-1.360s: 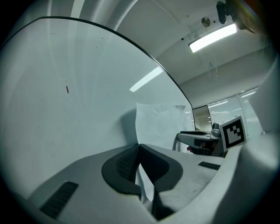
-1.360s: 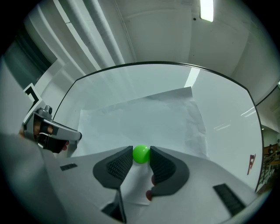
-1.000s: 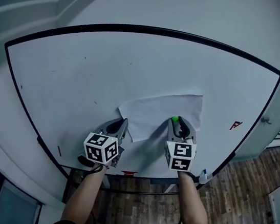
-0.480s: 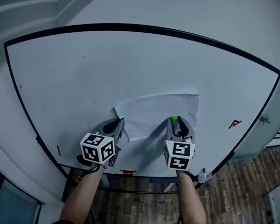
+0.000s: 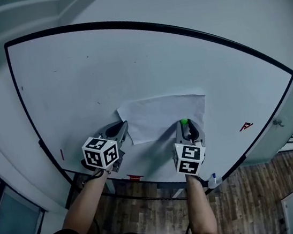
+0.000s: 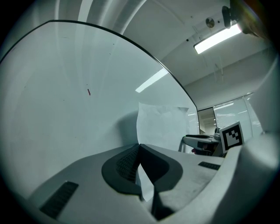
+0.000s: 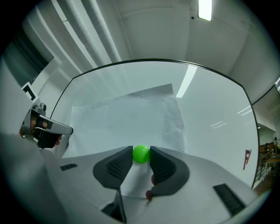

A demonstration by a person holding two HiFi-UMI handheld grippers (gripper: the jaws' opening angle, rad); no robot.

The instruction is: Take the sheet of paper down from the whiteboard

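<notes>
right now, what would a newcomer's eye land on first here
The bright green ball pinched in the right hand-held gripper, low on the paper. Next, that lone white paper low on the big whiteboard, with the left hand-held gripper shut on its left edge.

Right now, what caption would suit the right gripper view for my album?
Right gripper closed on a green ball, against the paper sheet on the whiteboard.

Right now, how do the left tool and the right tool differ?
Left tool pinches the paper at its left edge; right tool grips a green ball near the lower edge. Left tool's jaws meet; right tool's stand apart around the ball. Both hold something at the whiteboard.
</notes>
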